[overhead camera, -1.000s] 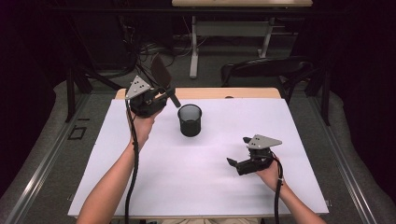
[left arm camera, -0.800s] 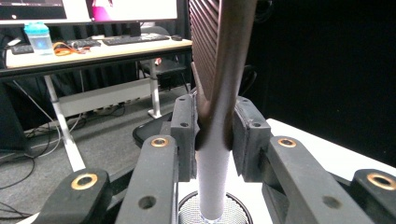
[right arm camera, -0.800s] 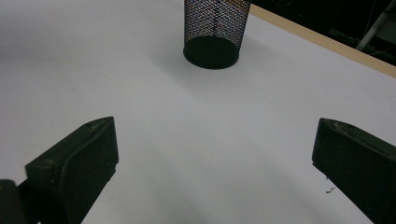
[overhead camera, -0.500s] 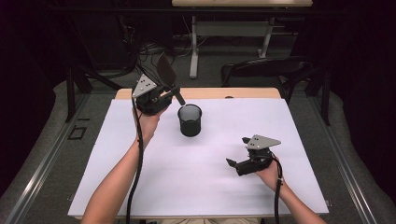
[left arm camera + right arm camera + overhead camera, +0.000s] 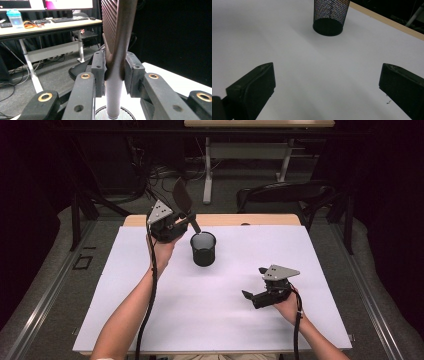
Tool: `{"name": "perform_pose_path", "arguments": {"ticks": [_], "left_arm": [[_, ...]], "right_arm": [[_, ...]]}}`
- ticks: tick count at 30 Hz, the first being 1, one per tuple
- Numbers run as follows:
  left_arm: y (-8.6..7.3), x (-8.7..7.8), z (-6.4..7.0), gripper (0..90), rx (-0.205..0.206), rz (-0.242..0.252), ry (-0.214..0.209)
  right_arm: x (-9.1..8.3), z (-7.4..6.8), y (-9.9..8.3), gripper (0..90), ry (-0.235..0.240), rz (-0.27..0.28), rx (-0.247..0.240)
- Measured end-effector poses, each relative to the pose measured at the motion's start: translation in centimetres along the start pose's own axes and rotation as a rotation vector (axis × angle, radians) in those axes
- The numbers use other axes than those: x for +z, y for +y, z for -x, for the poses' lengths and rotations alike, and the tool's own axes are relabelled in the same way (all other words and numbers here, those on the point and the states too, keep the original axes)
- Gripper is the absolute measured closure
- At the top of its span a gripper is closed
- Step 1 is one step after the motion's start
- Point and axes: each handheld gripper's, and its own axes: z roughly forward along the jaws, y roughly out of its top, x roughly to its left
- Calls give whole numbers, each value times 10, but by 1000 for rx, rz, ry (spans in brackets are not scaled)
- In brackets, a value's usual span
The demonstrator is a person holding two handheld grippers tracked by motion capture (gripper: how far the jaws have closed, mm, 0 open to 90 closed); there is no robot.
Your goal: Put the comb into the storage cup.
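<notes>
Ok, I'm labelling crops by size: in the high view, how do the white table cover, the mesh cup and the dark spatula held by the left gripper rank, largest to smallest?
1. White table cover, by far the largest.
2. Mesh cup.
3. Spatula in the left gripper; its visible part looks close to the cup's size, and it is raised nearer the camera, so ranks 2 and 3 are unsure.

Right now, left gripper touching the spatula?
Touching. Left gripper view: the left gripper has both pads clamped against the spatula at its neck, no gap either side.
</notes>
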Motion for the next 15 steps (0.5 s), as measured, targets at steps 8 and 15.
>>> {"name": "perform_pose_path", "arguments": {"ticks": [8,15], "left_arm": [[-2,5,3,729,8,-17,-7],[-5,9,3,729,-2,-28,-13]], "right_arm": [[0,-1,0,2,-5,-1,-4],[1,-2,0,2,-1,-6,-9]]}}
